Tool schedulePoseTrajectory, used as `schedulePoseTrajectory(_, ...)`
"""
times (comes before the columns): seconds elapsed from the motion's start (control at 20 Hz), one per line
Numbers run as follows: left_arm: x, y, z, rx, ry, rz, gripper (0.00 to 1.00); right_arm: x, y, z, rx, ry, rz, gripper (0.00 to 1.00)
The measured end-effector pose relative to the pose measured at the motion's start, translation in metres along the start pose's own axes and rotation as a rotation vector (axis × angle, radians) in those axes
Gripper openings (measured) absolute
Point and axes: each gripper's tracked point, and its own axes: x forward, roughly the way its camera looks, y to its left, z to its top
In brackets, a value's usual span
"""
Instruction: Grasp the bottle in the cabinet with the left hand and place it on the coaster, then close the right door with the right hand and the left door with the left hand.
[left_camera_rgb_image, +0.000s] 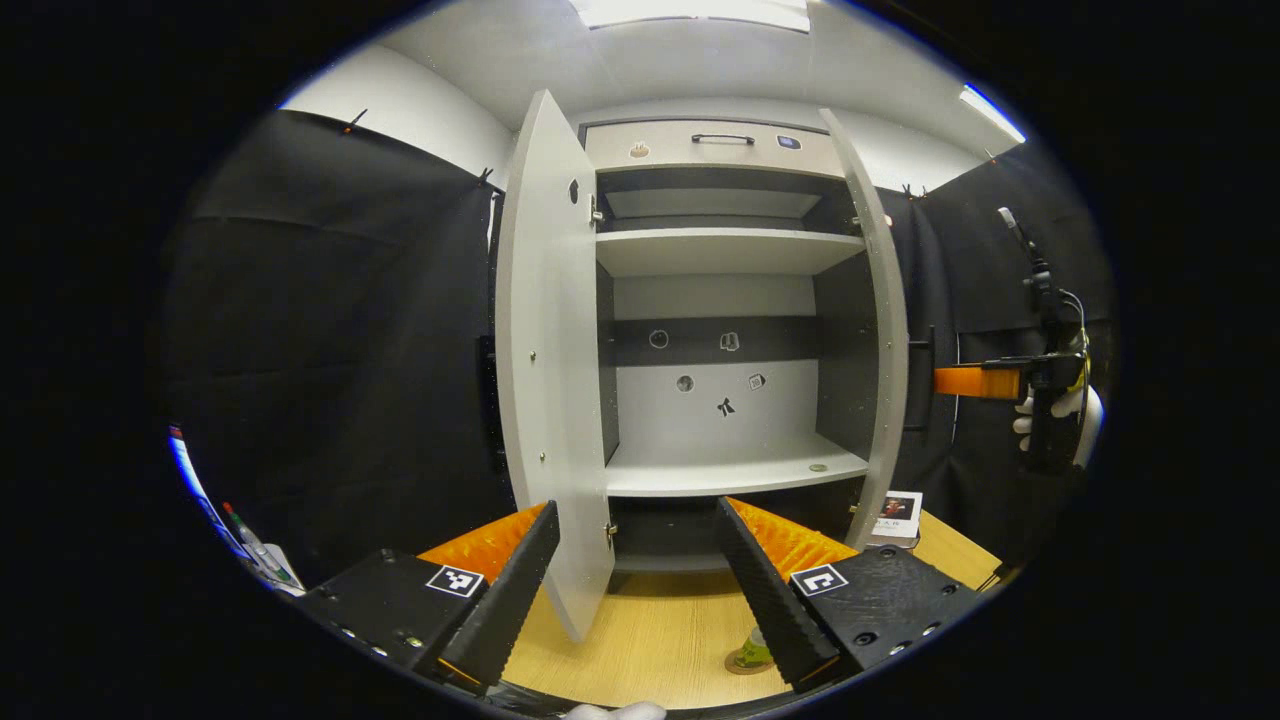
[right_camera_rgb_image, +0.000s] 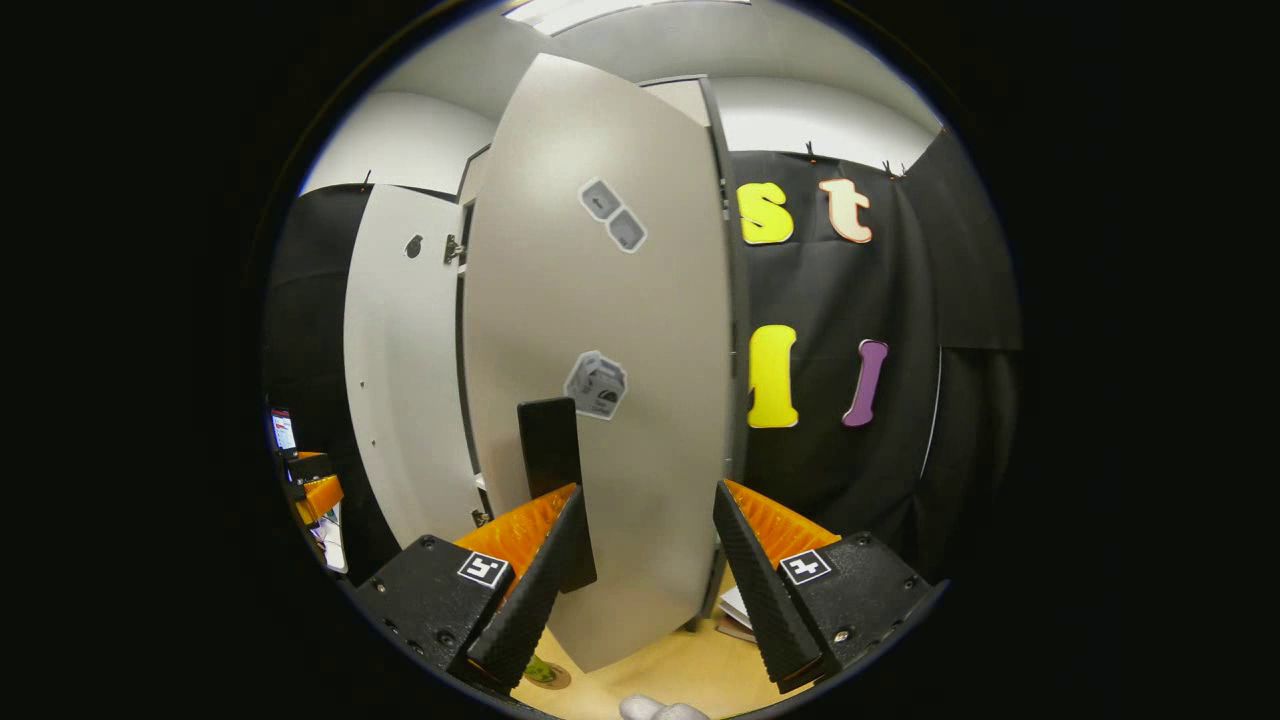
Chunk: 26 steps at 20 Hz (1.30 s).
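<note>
Left gripper (left_camera_rgb_image: 636, 590): jaws wide open, holding nothing. Bottle (left_camera_rgb_image: 757, 648) on coaster (left_camera_rgb_image: 745, 663) on the wooden table (left_camera_rgb_image: 640, 640), low beside right finger, partly hidden behind it. Left door (left_camera_rgb_image: 545, 380) open, edge betw. the fingers.

Right gripper (right_camera_rgb_image: 640, 585): jaws spread, empty. Right door (right_camera_rgb_image: 610, 340) just ahead, its black handle (right_camera_rgb_image: 553, 470) by left finger. Bottle (right_camera_rgb_image: 538, 670) below left fingertip.

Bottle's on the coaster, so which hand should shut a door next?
Probably the right. The right gripper sits open directly facing the right door, up close. The left gripper is back by the bottle on the coaster.
</note>
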Motion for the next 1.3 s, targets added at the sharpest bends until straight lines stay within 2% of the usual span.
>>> schedulePoseTrajectory(0.25, 0.002, 0.022, -0.002, 0.0, 0.001, 0.013, 0.96, 0.007, 0.017, 0.005, 0.015, -0.046, -0.042, 0.82)
schedulePoseTrajectory(0.7, 0.019, 0.064, 0.0, -0.009, -0.026, -0.006, 0.95, -0.031, 0.032, 0.001, -0.007, -0.039, -0.102, 0.82)
schedulePoseTrajectory(0.9, 0.036, 0.119, 0.006, 0.026, -0.046, 0.051, 0.96, -0.055, 0.042, -0.008, -0.024, -0.044, -0.148, 0.82)
schedulePoseTrajectory(1.1, 0.06, 0.172, 0.005, 0.005, -0.047, 0.116, 0.96, -0.077, 0.054, -0.026, -0.045, -0.003, -0.186, 0.82)
schedulePoseTrajectory(1.3, 0.091, 0.215, 0.016, 0.03, -0.071, 0.159, 0.96, -0.095, 0.06, -0.043, -0.043, 0.05, -0.221, 0.82)
